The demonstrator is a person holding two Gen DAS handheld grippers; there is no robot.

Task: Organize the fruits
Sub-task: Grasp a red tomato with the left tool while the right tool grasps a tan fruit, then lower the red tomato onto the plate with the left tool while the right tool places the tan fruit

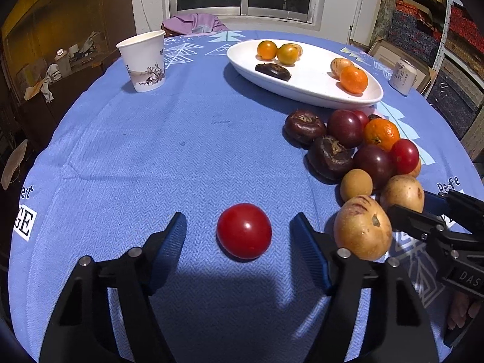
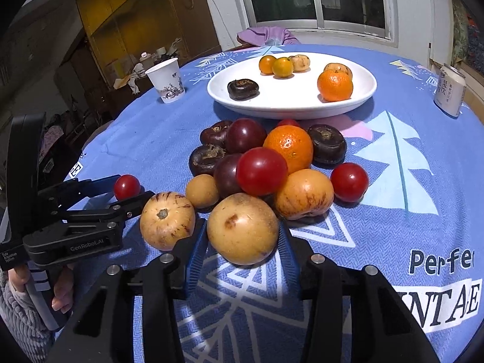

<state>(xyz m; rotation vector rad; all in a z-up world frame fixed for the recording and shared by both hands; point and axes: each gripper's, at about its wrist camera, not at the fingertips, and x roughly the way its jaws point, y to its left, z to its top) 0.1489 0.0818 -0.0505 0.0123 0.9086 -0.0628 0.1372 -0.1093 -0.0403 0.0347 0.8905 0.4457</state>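
A red tomato (image 1: 244, 231) lies alone on the blue cloth between the open fingers of my left gripper (image 1: 238, 230); it also shows in the right wrist view (image 2: 126, 186). My right gripper (image 2: 243, 234) has its blue pads against both sides of a round yellow-brown fruit (image 2: 243, 228) at the front of the fruit pile (image 2: 260, 163); the same fruit shows in the left wrist view (image 1: 402, 193). A white oval plate (image 2: 290, 103) behind the pile holds several fruits: small oranges, a tangerine (image 2: 335, 86) and a dark chestnut-like fruit (image 2: 243, 89).
A paper cup (image 1: 145, 60) stands at the back left and a drink can (image 2: 449, 90) at the back right. A striped yellow fruit (image 1: 362, 227) lies right beside my left gripper's right finger. The round table's edge curves close on both sides.
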